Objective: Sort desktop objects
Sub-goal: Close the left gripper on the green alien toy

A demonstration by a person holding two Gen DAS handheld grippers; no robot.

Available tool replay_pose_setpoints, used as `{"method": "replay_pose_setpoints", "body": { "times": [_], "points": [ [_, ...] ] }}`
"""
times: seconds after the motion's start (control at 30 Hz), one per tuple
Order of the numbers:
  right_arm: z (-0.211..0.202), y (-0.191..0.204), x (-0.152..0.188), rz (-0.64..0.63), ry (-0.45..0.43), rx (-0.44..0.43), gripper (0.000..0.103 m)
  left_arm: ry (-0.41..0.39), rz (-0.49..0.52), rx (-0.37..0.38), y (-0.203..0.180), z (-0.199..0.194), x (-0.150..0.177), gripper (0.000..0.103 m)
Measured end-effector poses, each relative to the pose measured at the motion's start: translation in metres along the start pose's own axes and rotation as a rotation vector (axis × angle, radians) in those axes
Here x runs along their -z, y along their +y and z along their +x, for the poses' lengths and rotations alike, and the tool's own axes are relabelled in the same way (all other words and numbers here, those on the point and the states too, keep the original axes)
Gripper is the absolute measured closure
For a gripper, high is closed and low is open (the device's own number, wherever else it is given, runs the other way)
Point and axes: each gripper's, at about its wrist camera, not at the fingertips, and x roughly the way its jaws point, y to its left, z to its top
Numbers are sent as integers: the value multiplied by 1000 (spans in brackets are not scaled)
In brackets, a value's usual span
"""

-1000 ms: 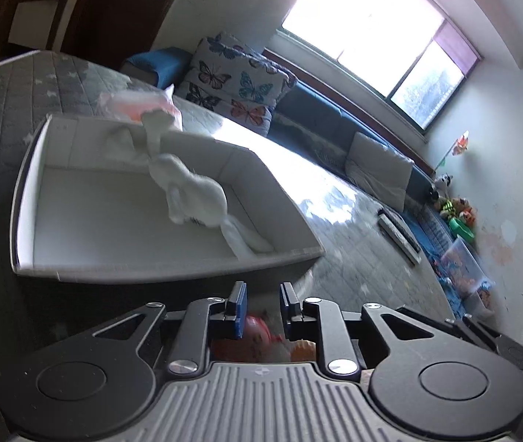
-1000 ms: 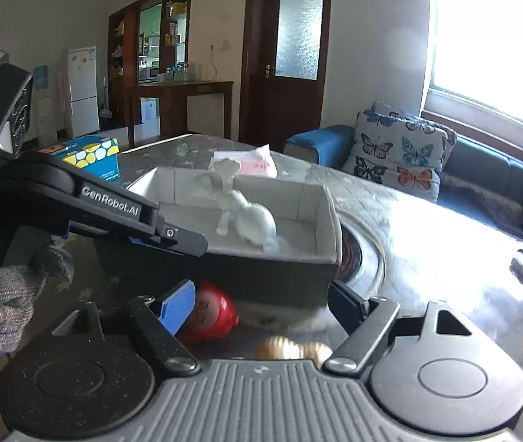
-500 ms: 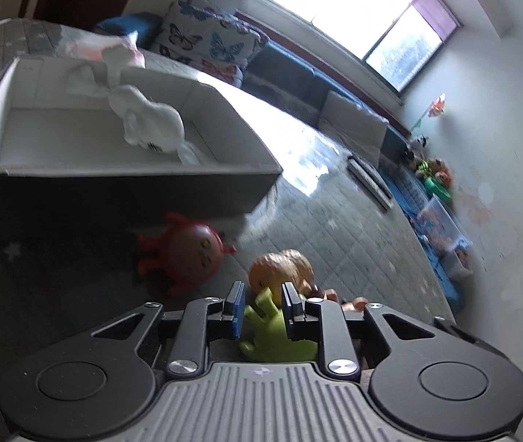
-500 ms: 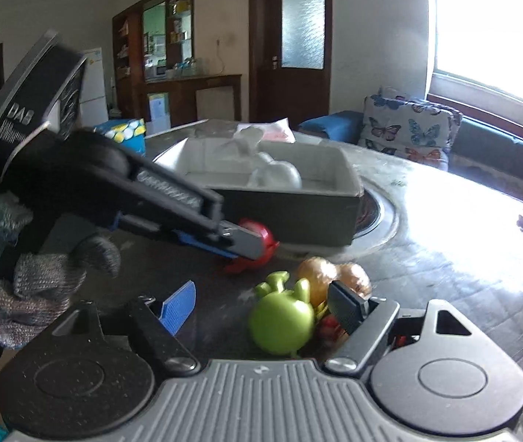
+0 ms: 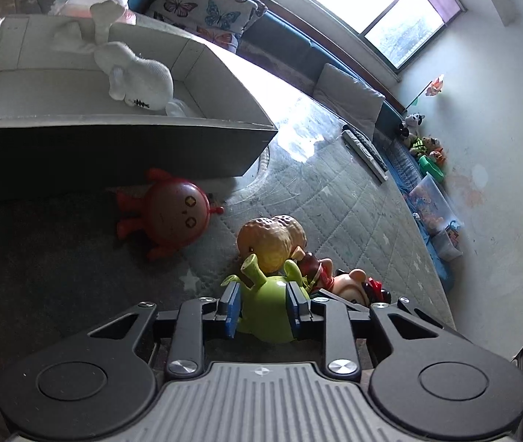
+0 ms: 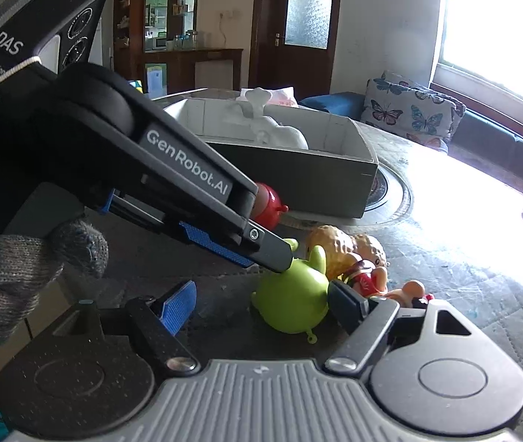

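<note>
A green toy figure (image 5: 265, 309) lies on the grey mat between the blue pads of my left gripper (image 5: 263, 305), which stand on both its sides; I cannot tell if they press it. It also shows in the right wrist view (image 6: 294, 296). A peanut-shaped toy (image 5: 270, 237), a red round toy (image 5: 175, 217) and a small doll (image 5: 349, 287) lie close by. A white box (image 5: 121, 121) holds a white plush (image 5: 136, 75). My right gripper (image 6: 261, 304) is open and empty, low beside the green toy.
A remote control (image 5: 364, 149) lies on the mat at the far right. A pink packet (image 5: 77, 2) sits behind the box. A sofa with butterfly cushions (image 6: 412, 114) stands beyond the table. My gloved left hand (image 6: 11, 269) holds the left gripper's body.
My left gripper has pulled back from the box and come down over the toy pile, and its pads now flank the green toy. The right gripper has moved closer to the same toys.
</note>
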Motion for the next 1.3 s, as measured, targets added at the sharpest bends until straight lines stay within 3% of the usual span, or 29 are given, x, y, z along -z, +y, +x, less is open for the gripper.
{"method": "replay_pose_setpoints", "body": {
  "times": [0.73,1.03,1.17,1.3],
  "points": [
    [25,7,-11,-102,32,48,28,49,-163,89,28,8,-6,66],
    [18,10,-14,-53,59,-18,28,56,-183,92,34,-3,-3,66],
    [19,13,-13,-63,53,-8,28,57,-200,101,36,-2,-1,66],
    [17,6,-13,-39,50,-9,35,56,-215,108,39,-1,-3,65]
  ]
}}
